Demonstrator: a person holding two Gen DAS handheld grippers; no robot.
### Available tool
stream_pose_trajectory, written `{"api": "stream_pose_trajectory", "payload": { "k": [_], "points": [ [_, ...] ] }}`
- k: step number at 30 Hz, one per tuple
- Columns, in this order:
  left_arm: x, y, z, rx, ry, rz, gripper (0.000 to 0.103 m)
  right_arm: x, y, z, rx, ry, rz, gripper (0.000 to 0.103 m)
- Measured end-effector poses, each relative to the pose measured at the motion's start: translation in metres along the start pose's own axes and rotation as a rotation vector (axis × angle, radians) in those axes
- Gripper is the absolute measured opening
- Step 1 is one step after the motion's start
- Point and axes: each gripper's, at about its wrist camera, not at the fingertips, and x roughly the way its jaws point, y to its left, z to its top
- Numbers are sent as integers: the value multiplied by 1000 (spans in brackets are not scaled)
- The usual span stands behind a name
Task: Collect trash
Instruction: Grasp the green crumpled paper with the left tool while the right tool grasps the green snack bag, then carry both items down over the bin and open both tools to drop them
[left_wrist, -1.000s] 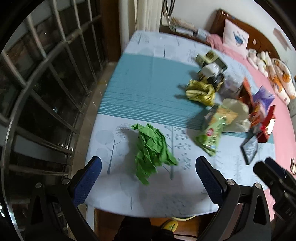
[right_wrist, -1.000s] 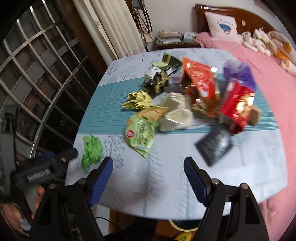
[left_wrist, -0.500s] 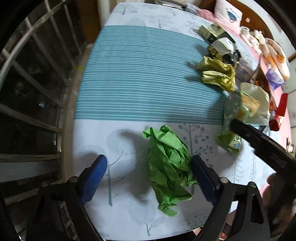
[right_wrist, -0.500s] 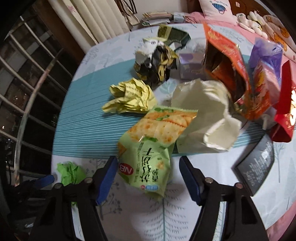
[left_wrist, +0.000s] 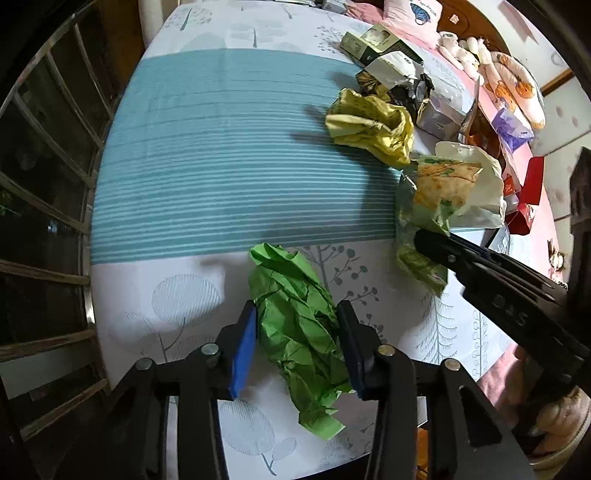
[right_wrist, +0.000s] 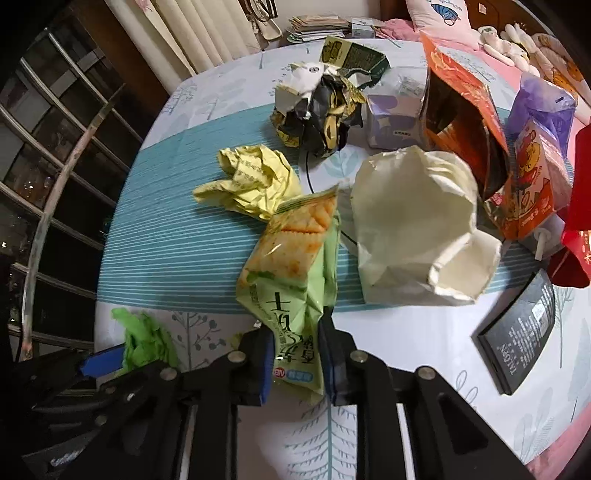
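Note:
A crumpled green paper (left_wrist: 295, 325) lies on the table near its front edge. My left gripper (left_wrist: 295, 343) is shut on it, blue pads against both sides. The paper also shows in the right wrist view (right_wrist: 144, 339). A light green cracker bag (right_wrist: 291, 266) lies at the table's middle. My right gripper (right_wrist: 297, 362) is shut on its lower end. The bag (left_wrist: 424, 221) and the right gripper (left_wrist: 443, 247) also show in the left wrist view.
The table (left_wrist: 221, 166) has a teal-striped cloth. Other trash lies beyond: a crumpled yellow wrapper (right_wrist: 255, 181), a white paper bag (right_wrist: 413, 229), a black-and-yellow wrapper (right_wrist: 317, 114), an orange snack bag (right_wrist: 461, 110), a black packet (right_wrist: 517, 332). A window grille (left_wrist: 44, 184) stands left.
Both grippers moved forward and down and closed: the left onto the green paper, the right onto the cracker bag.

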Motion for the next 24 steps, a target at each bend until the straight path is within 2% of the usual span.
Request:
{"api": "stream_pose_trajectory", "payload": {
  "k": [2, 9, 13, 20, 24],
  "points": [
    [-5, -6, 2, 10, -18, 24, 39, -14, 0, -2, -6, -15, 26, 18],
    [-43, -29, 6, 49, -113, -3, 39, -73, 4, -11, -44, -70, 74, 17],
    [-69, -56, 1, 91, -179, -39, 39, -108, -1, -19, -79, -100, 55, 17],
    [-92, -105, -23, 158, -245, -58, 39, -155, -36, -41, -120, -133, 53, 17],
    [-100, -137, -41, 153, -284, -33, 39, -178, -68, -60, -148, -156, 86, 17]
  ]
}}
